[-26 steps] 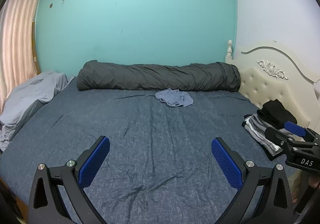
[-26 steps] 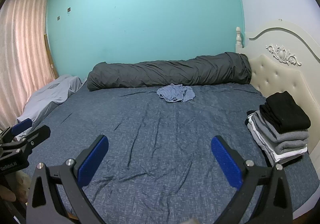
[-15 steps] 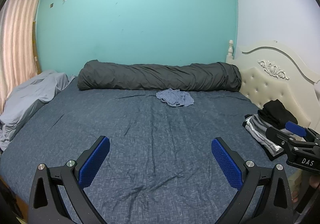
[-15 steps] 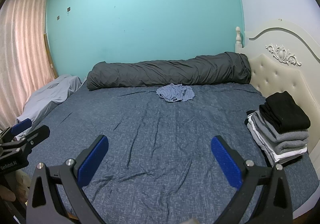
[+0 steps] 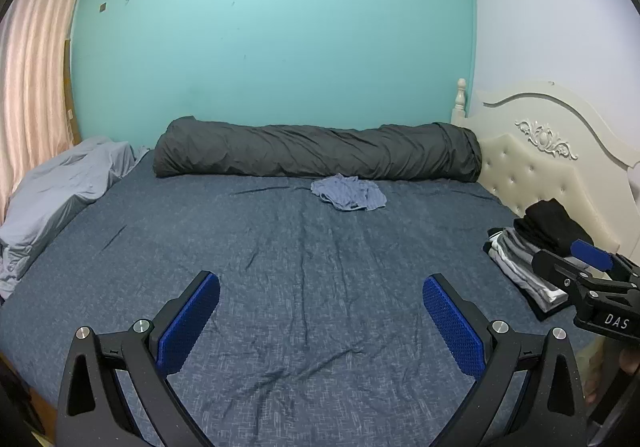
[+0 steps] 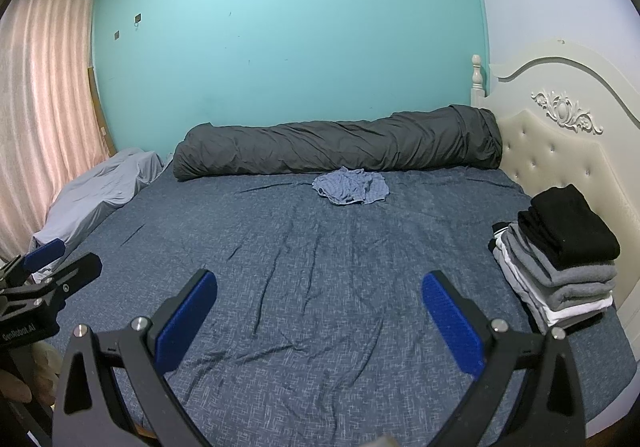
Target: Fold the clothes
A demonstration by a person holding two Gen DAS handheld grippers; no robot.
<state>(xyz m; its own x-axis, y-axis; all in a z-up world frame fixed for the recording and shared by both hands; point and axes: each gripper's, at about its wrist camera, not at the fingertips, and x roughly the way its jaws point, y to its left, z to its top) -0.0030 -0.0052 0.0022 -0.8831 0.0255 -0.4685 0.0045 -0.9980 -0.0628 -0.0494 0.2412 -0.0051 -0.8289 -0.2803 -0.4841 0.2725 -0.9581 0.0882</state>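
You're facing the bed point(image 5: 304, 287) w/ both grippers hovering over its near edge. The rolled dark duvet point(image 5: 316, 151) is lying along the far side, a pale sheet point(image 5: 64, 187) bunched at the left edge. The folded stack point(image 6: 560, 267) is sitting at the right by the headboard point(image 6: 560, 151). The one crumpled blue-grey garment point(image 6: 350, 187) is lying just in front of the duvet, well apart from both grippers (looks like the last piece to fold). Left gripper point(image 5: 320, 321) and right gripper point(image 6: 320, 317) are both standing w/ jaws spread wide, nothing between them. Risks, imo: you're reaching far across, so a jaw may be pinching the bedsheet or duvet along w/ the cloth; grabbing the bunched middle may leave it balled up; your right gripper may be knocking the stack over when swinging.
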